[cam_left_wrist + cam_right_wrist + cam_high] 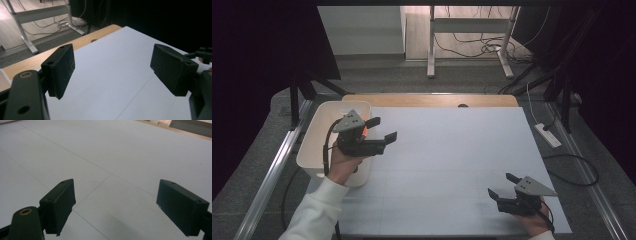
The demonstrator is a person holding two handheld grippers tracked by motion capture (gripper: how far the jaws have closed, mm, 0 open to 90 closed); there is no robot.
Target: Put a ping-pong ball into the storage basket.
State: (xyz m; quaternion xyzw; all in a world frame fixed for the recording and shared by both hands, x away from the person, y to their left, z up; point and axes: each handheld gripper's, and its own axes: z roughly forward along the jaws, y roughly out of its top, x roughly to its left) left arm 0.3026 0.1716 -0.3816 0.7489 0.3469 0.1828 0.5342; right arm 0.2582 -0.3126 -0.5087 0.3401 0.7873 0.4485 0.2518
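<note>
My left gripper (382,129) is held in a hand above the white bin (314,135) at the table's left edge, its jaws pointing right over the white table sheet (452,160). In the left gripper view the left gripper (112,70) stands open, nothing between its black pads. My right gripper (502,186) rests low near the front right of the sheet, jaws pointing left. The right gripper view has the right gripper (116,206) open and empty over the bare sheet. The other gripper (205,56) peeks in at the right edge of the left gripper view.
The white bin stands at the left, partly off the sheet; its inside is hidden by the hand. A wooden table edge (432,100) runs along the back. Beyond it are desk legs (431,45) and cables on the floor. A power strip (548,135) lies right of the table.
</note>
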